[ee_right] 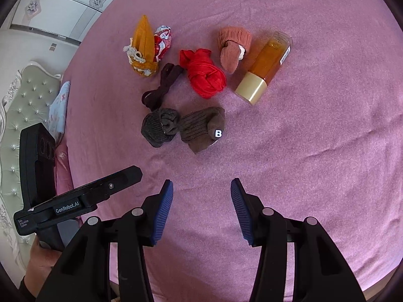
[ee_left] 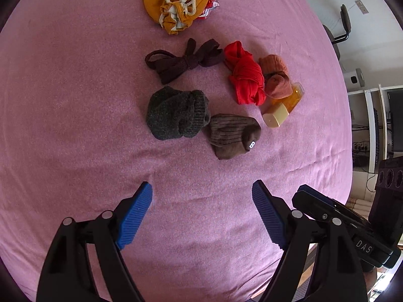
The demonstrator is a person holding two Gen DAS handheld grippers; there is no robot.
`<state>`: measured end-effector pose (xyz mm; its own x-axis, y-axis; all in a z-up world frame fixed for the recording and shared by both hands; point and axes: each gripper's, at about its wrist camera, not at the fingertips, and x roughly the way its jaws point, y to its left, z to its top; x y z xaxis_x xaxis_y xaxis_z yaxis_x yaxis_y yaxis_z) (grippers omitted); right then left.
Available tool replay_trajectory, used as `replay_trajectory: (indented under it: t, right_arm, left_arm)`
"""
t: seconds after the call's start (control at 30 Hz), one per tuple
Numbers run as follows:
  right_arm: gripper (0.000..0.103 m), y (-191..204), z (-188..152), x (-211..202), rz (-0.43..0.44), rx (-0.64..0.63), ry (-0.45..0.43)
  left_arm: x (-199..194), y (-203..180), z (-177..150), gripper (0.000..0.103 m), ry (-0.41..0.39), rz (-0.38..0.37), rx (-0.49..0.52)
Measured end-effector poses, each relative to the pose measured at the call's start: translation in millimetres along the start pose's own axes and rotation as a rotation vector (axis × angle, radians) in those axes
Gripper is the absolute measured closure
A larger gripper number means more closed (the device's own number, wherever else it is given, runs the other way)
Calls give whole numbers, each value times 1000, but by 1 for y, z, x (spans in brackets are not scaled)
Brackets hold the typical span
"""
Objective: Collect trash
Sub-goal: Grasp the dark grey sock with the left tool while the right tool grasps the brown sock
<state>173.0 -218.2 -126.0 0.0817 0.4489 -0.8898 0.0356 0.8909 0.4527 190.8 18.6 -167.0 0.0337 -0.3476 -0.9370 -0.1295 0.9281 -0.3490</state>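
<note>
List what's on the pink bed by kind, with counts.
Rolled or knotted socks and cloth bundles: 5 (dark brown, red, salmon, dark grey, brown with a B tag)
Mustard drawstring pouch: 1
Red-and-white wrapper: 1
Amber bottle with cream cap: 1
Total: 8

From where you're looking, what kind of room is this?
Most likely a bedroom. The things lie on a pink bedsheet, a tufted padded headboard stands at one end with a pillow beside it, and rolled socks such as the red socks are scattered about.
</note>
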Motion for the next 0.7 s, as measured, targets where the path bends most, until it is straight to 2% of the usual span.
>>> replay_trajectory:
  t: [0.2,0.27,0.57,0.7]
  right_arm:
    - [56,-10,28,30,-3,7,41]
    - [60,-14,36,40,-1,11,54]
    - [61,-21,60,74,4,37,90]
    - [62,-23,67,84,9,54,89]
  left_arm:
    - [32,10,36,22,36,39,-14]
    - [41,14,46,17,46,50,-24]
    - [73,31,81,17,88,29,-76]
    - [80,34,85,11,94,14,-93]
